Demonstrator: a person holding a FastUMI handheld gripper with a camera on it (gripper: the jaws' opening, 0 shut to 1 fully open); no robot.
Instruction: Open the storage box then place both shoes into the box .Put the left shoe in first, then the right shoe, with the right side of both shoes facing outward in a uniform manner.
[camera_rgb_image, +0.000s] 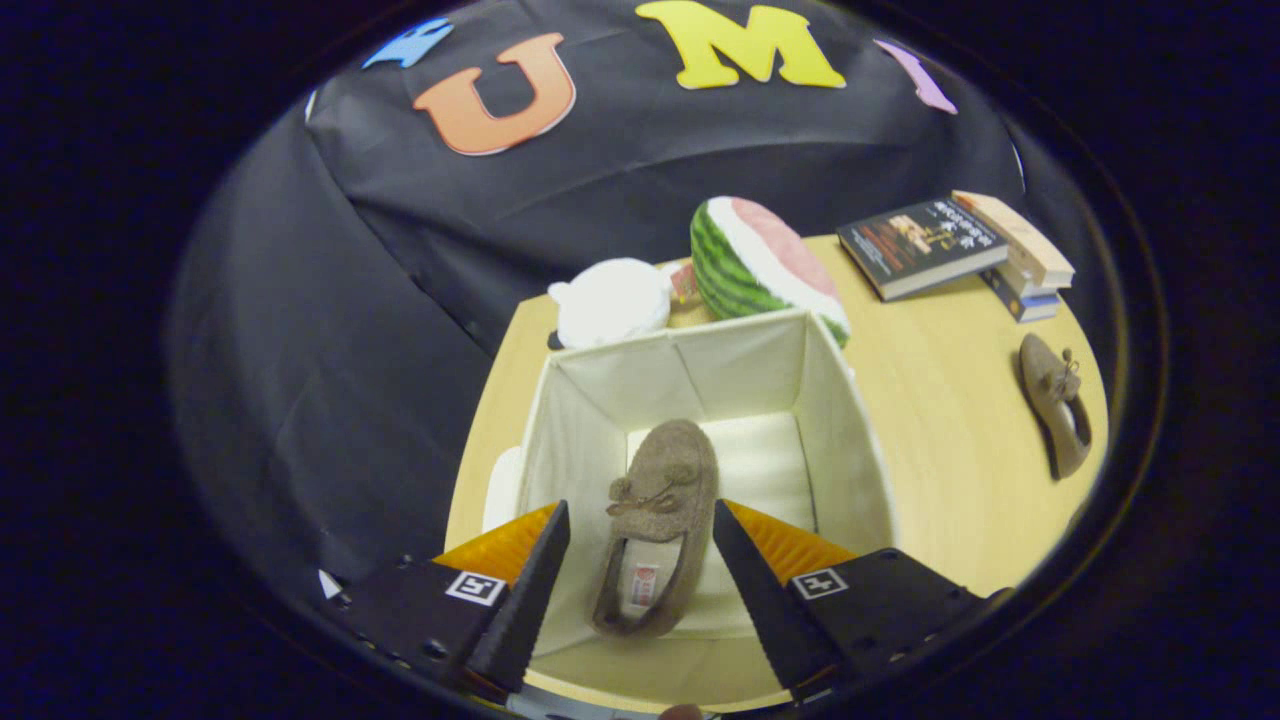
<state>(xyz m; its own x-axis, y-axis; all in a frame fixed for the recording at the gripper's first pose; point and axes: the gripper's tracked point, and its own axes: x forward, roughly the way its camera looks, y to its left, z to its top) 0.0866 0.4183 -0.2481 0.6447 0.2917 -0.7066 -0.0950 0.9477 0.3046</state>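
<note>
Your jaws stand spread apart with nothing gripped, and your gripper hangs over the near edge of the open storage box. Between the two fingers you see one brown shoe lying on the white floor of the box, toe pointing away from you and its opening toward you; neither finger touches it. The second brown shoe lies on the tabletop, well apart from the box on its right side. Just behind the box sit a white plush toy and a watermelon-slice cushion. Beyond the box to the right, a stack of books rests near the tabletop's far edge.
</note>
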